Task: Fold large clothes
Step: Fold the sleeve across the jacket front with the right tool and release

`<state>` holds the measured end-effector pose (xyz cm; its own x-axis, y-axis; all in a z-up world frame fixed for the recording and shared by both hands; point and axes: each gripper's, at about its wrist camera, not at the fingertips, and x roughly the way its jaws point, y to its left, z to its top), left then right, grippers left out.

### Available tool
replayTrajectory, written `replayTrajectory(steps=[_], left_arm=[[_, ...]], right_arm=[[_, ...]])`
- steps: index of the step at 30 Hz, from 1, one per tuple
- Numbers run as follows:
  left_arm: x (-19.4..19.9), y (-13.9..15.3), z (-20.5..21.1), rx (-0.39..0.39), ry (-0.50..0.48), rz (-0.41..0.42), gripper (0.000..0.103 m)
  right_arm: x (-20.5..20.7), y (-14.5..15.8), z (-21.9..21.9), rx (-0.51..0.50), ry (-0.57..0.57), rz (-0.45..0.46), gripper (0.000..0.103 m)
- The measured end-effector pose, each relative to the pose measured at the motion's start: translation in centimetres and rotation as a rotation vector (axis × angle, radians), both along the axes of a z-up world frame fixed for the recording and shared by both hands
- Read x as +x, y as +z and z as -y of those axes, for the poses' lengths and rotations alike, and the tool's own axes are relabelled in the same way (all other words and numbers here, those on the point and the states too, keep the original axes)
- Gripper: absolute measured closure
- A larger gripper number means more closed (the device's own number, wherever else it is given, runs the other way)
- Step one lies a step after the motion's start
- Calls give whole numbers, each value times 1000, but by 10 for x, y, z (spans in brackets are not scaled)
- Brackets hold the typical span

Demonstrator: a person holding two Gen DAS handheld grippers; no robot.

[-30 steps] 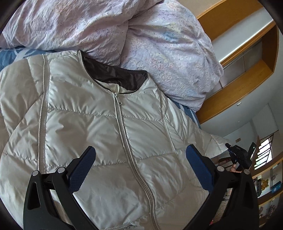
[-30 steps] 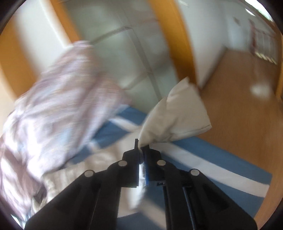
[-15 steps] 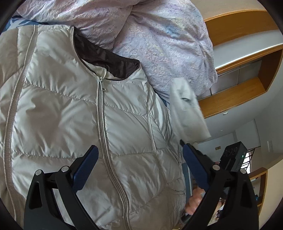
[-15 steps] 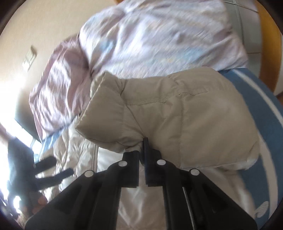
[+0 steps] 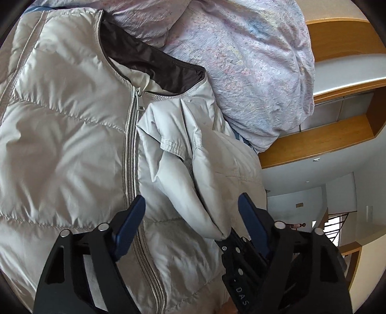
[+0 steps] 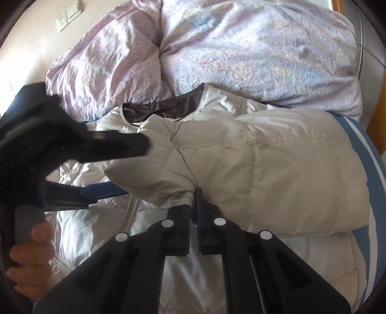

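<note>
Since a second ago the sleeve (image 6: 272,169) has been carried from out over the floor and laid across the chest of the jacket (image 5: 62,135), and the left-wrist view has drawn closer to the collar. The right gripper (image 6: 195,205) is clamped on the sleeve's cuff, its two fingers pressed together with the pale fabric bunched between them. In the left-wrist view that same gripper (image 5: 225,238) shows at lower right, pinching the tip of the sleeve (image 5: 190,183) just right of the zipper (image 5: 130,154).

The left gripper (image 5: 191,212) hangs above the jacket front with its blue-padded fingers (image 5: 131,222) spread wide, holding nothing; the zipper runs under its left finger. From the right-wrist view the left gripper (image 6: 115,166) reaches in from the left, blurred, with the person's hand (image 6: 29,260) wrapped round its handle.

The jacket lies face up and zipped on a bed with a blue and white striped sheet (image 6: 369,154), its dark-lined collar (image 5: 154,62) against a rumpled lilac quilt (image 6: 217,55). Wooden shelves (image 5: 320,142) stand beyond the quilt; whether anything sits in them cannot be told. A light switch (image 6: 67,18) is on the wall behind.
</note>
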<state>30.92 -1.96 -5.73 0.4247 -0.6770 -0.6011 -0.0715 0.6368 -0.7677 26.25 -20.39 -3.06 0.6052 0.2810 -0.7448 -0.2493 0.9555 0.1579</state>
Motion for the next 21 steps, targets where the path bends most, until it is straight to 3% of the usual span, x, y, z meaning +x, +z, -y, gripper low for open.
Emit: replayTrajectory(steps=[4,7,8,9,11,15,17,21], left_arm=[[0,-7,-4,16,9,-18,78],[-7,1,-14,59,22,20,86],[-10,6,-18,82,29,37,87],[-13,11,-23,105,37,56,87],[-20,18,-38,162,59,79,87],[-30,16,-65,250,102,76,86],[-34,8,-72,273,89,53,82],[-43,17,-83,340,132,68,53]], right_arm=[[-8,2,-12,-30,23,5,93],[-11,7,-15,-5,51,-16,88],[-12,10,-14,14,58,-25,75],[-14,15,-12,39,62,-33,53],[-20,29,-1,91,40,6,26],[-22,53,18,65,-51,101,27],[-14,57,28,56,-110,105,35],[4,57,41,-3,-194,91,46]])
